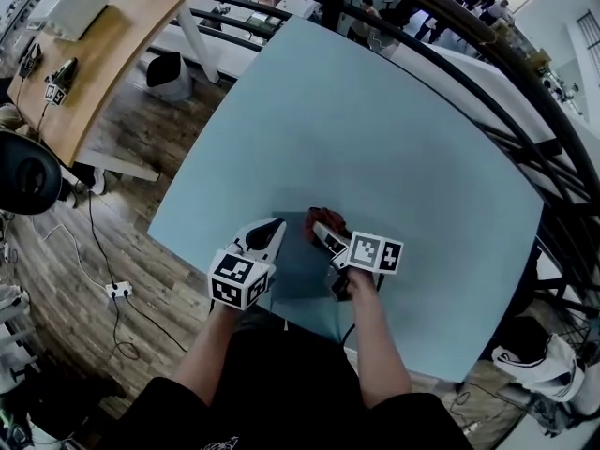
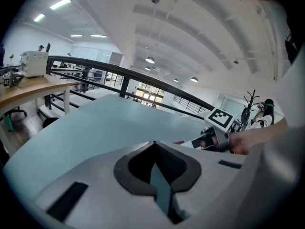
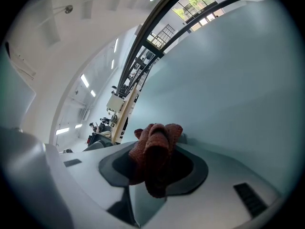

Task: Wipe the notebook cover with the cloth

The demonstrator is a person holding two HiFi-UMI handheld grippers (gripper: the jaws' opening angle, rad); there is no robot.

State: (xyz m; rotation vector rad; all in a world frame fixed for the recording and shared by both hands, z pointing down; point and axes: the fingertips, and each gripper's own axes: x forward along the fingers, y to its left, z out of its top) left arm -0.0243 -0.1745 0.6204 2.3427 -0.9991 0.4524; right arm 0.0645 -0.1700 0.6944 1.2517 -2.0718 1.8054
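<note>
Left hand-held gripper [image 1: 270, 232] clenched on notebook [image 1: 300, 268] edge, near edge of desk [image 1: 394, 129]; right hand-held gripper [image 1: 323, 234] grasps cloth [image 3: 155, 149]. We should pin firmly, wipe flat.

The flat, dark blue-grey notebook [image 1: 298, 265] is largely hidden under the left gripper [image 1: 270, 231] and right gripper [image 1: 322, 233]. The crumpled rust-red cloth [image 1: 326, 218] shows only partly.

cloth [image 3: 153, 149]: red-brown, bunched (in right claw [image 1: 322, 232]) | notebook [image 1: 298, 272]: dark blue, flat
</note>
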